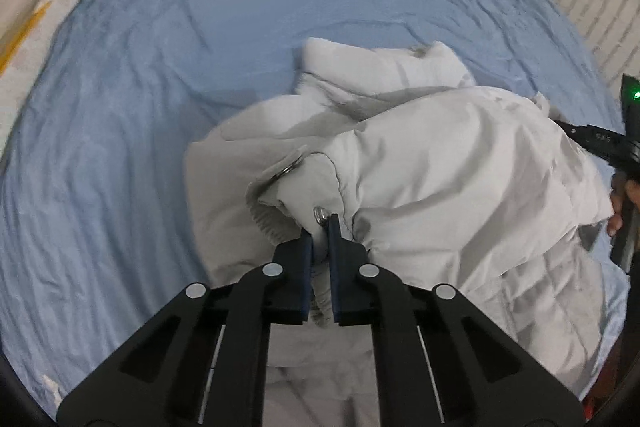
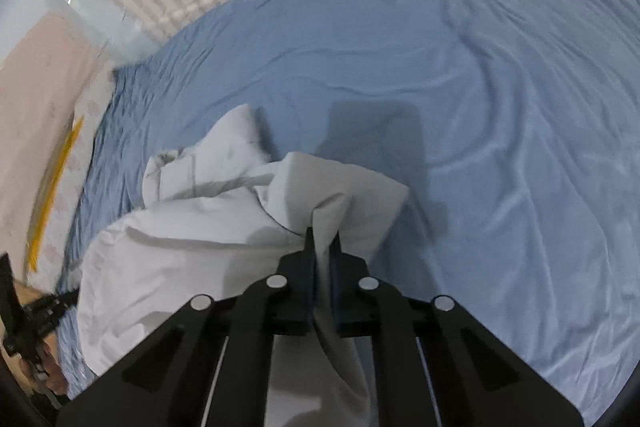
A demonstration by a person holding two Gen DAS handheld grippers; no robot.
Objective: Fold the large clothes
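Both grippers have a pinch on the jacket (image 1: 460,179), so the step in hand looks like the gather-and-lift that comes before laying the garment flat for its first fold. The left gripper (image 1: 320,231) is clamped narrow on a bunch of fabric just beside a metal snap (image 1: 319,214), near what looks like a ribbed cuff or hem (image 1: 266,223). The right gripper (image 2: 323,241) is likewise closed tight on a peak of cloth that rises into a small tent between its jaws.

The next move, as I judge it, calls for drawing the two pinched points apart and up so the jacket opens out, then lowering it smooth onto the bed sheet (image 1: 160,67). Both grips are on small bunches of slippery-looking fabric (a quick tug could pull one free), so a steady, even spread seems wise.

The jacket is pale grey-white, puffy and quilted, and lies in a crumpled heap on the near part of the blue sheet, with plenty of bare sheet beyond it. Its sleeves and body are folded over one another, and I cannot tell front from back. A ring-shaped fastener (image 1: 286,171) shows on a flap near the left grip. A white brick wall (image 1: 580,7) stands behind the bed.
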